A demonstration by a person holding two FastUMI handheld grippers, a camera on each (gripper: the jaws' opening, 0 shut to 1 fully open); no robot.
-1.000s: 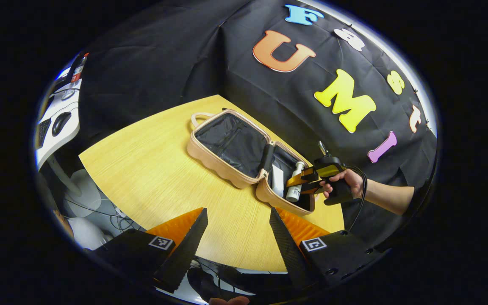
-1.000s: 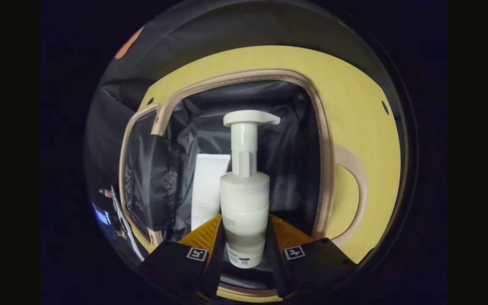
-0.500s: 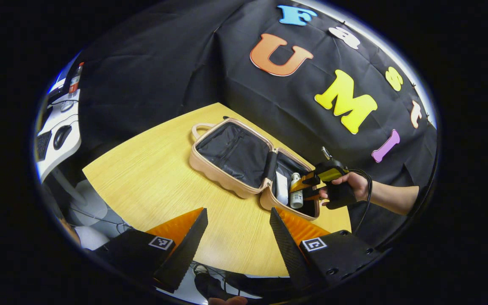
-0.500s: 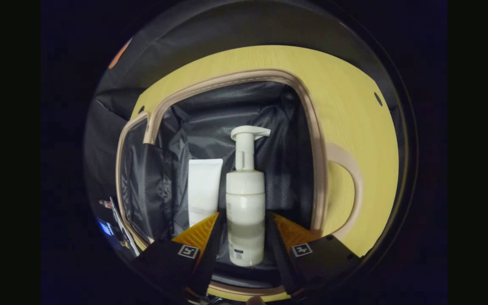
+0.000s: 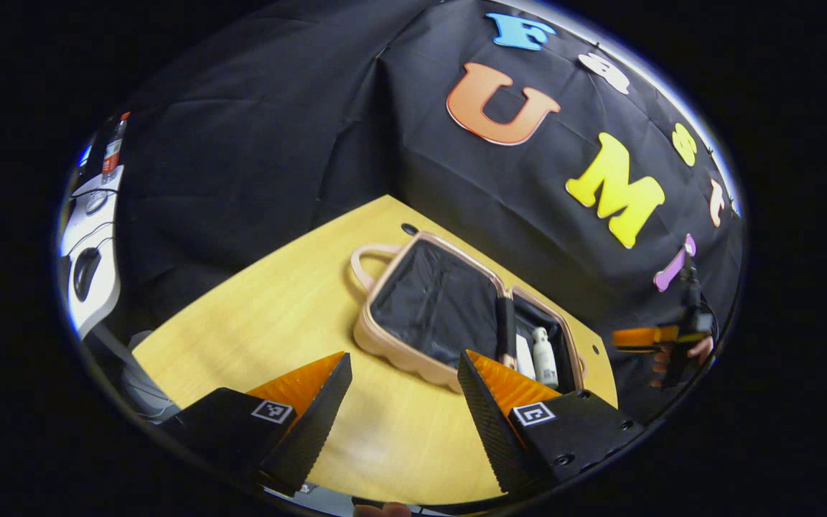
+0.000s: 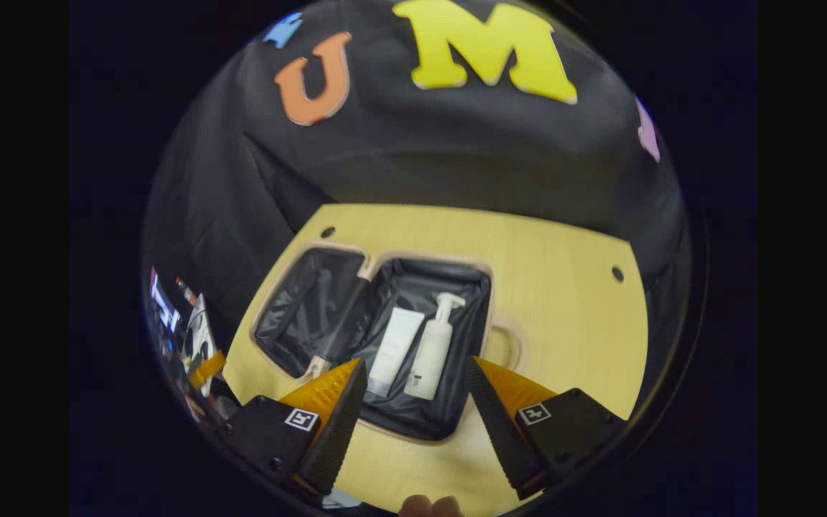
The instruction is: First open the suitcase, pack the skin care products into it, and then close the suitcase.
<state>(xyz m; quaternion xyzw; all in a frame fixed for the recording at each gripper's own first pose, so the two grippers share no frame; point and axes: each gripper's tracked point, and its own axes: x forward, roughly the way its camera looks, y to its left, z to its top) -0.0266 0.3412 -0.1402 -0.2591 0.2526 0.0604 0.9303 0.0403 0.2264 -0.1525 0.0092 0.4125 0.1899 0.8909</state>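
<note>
The table [image 5: 255, 323] was pale yellow wood, set into a corner of the black cloth wall [image 5: 255, 143]. On it the suitcase [image 5: 413, 355] lay opened flat, both halves lined in dark fabric inside a tan rim, a loop handle at each outer end. In the right gripper view the half with the goods sat nearer the middle: a white tube [image 6: 393, 350] and a white pump bottle [image 6: 431, 352] lay side by side on the lining, just beside each other, the pump head pointing toward the far rim. The other half held no goods. The left gripper [image 5: 403, 380] hung low over the near edge of the table, short of the suitcase, fingers spread wide with nothing between them. The right gripper [image 6: 413, 388] was raised above the near rim of the suitcase, tilted down at it, fingers likewise spread and holding nothing; the tube and bottle showed in the gap beyond them, clear of both fingers. The left gripper view also caught the right gripper at its far right edge, off the table's corner, with a hand [image 5: 679, 355] around its grip, and at far left a white desk [image 5: 90, 244] with a mouse [image 5: 85, 271]. In that view the tube and bottle were small, partly behind a finger.
</note>
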